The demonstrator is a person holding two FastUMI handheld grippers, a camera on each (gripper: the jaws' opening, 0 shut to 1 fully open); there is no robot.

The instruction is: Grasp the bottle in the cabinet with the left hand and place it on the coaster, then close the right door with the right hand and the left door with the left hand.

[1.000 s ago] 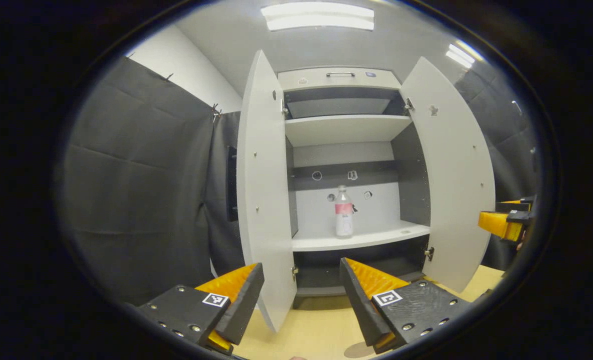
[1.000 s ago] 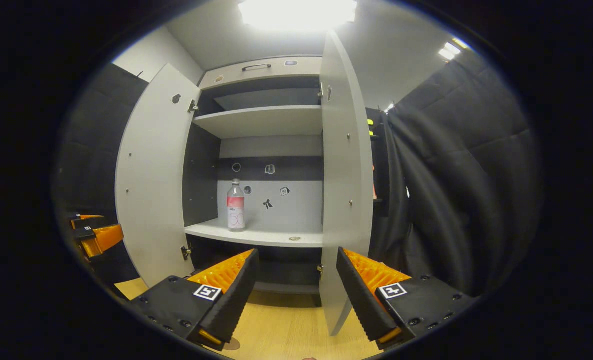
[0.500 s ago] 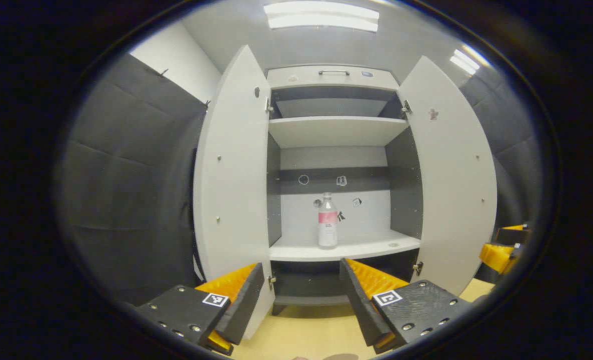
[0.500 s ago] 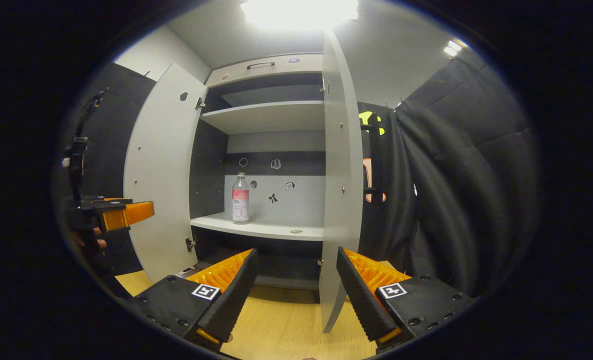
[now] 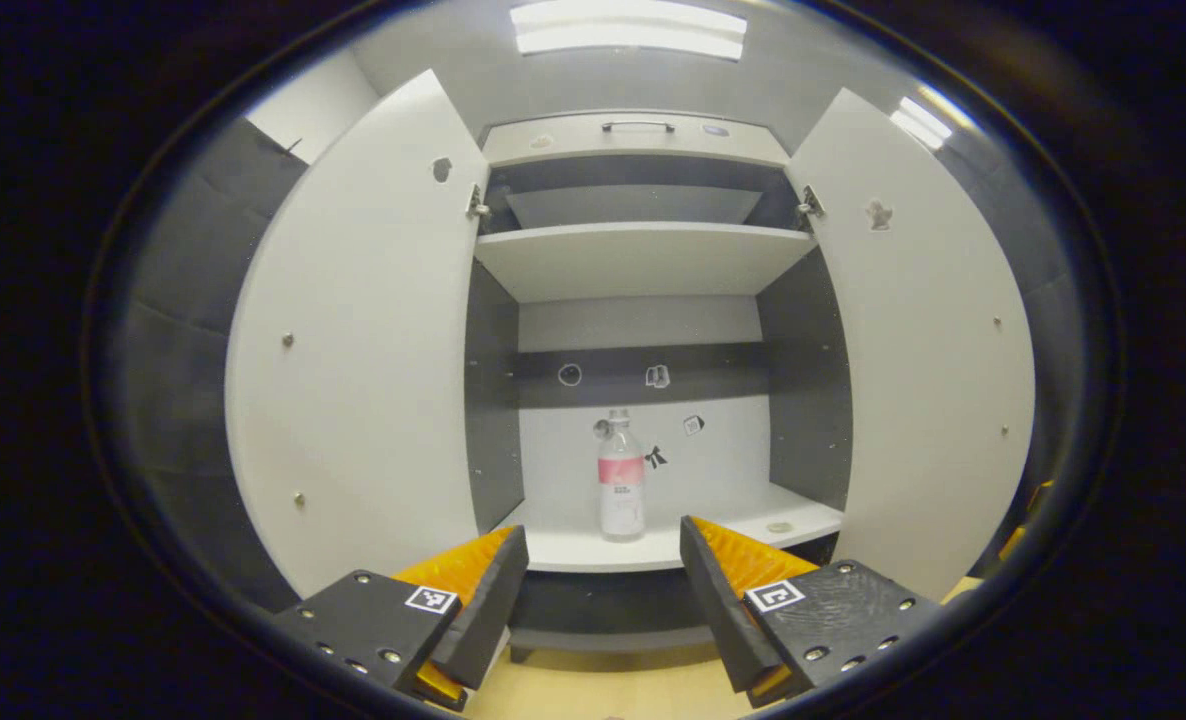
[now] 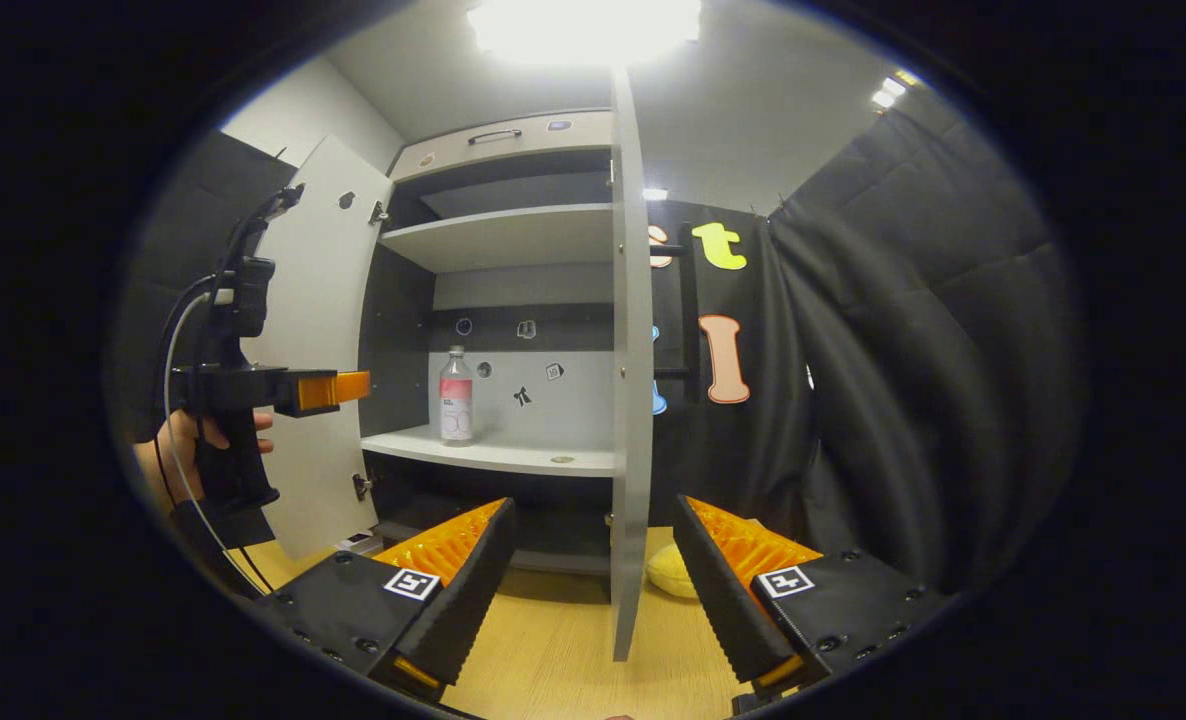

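Note:
A clear bottle [image 5: 621, 490] with a pink label stands upright on the lower shelf [image 5: 653, 548] of the open cabinet. My left gripper [image 5: 603, 590] is open and empty, short of the shelf, with the bottle showing in the gap between its fingers. The left door [image 5: 353, 350] and the right door [image 5: 938, 350] both stand wide open. In the right gripper view the bottle [image 6: 455, 395] stands left of the right door [image 6: 630, 380], which is seen edge-on. There the left gripper [image 6: 351, 388], held by a hand [image 6: 188, 440], points at the cabinet. My right gripper [image 6: 593, 570] is open and empty above the wooden table [image 6: 553, 650].
An upper shelf [image 5: 643, 255] is bare, and a drawer with a handle [image 5: 638, 126] tops the cabinet. A small round disc [image 5: 779, 526] lies on the lower shelf, right of the bottle. A yellow rounded object [image 6: 671, 572] sits on the table behind the right door. Black cloth [image 6: 903, 380] hangs at the right.
My left gripper has moved in toward the cabinet, centring between the doors; the bottle looks larger and lower. The right gripper's view has swung so the right door is edge-on.

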